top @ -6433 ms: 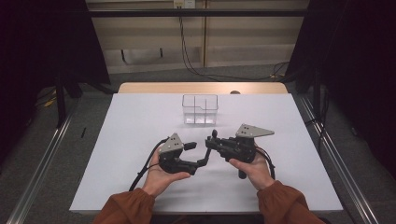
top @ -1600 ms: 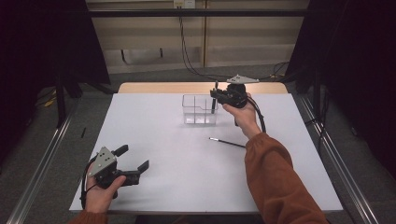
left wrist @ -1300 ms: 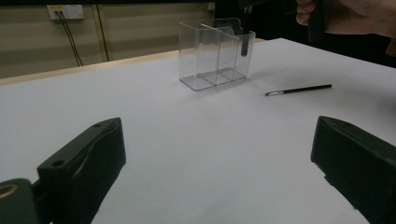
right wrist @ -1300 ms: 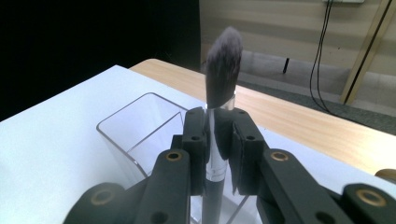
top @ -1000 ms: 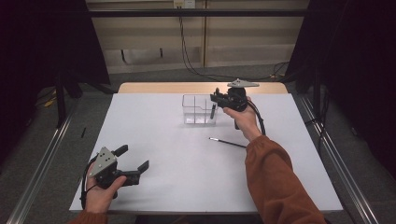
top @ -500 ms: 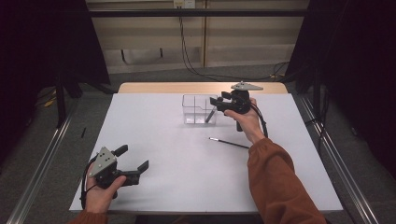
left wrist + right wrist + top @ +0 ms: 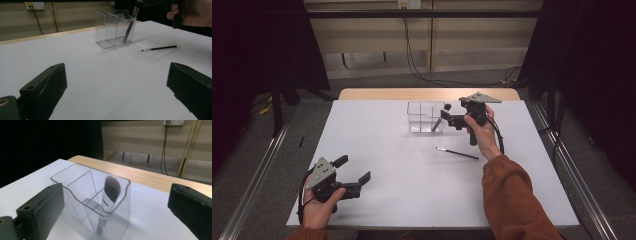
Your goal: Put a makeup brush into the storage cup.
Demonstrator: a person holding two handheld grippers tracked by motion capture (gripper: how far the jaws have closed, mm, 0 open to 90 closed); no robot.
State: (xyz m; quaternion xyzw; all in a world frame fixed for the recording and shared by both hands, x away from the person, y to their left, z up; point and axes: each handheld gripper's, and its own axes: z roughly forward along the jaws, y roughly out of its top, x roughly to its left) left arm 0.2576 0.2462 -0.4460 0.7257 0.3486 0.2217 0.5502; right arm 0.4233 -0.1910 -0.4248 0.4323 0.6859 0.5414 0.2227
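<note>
One fluffy dark-headed makeup brush point(image 7: 439, 120) stands in my clear plastic divided organiser point(image 7: 426, 116); right gripper point(image 7: 451, 114) jaws just spread, empty; thin black brush point(image 7: 457, 153) left on the white table point(image 7: 412, 165); left gripper point(image 7: 354, 172) spread, idle.

The right tool point(image 7: 451, 116) is held out on a raised arm, jaws just opened wide — the left tool point(image 7: 353, 173) rests low, jaws apart.

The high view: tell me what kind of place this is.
Probably a lab-style recording station, not a home: a white-covered table between dark curtains, metal floor rails, a person's handheld grippers, and only a clear organizer and makeup brushes.
</note>
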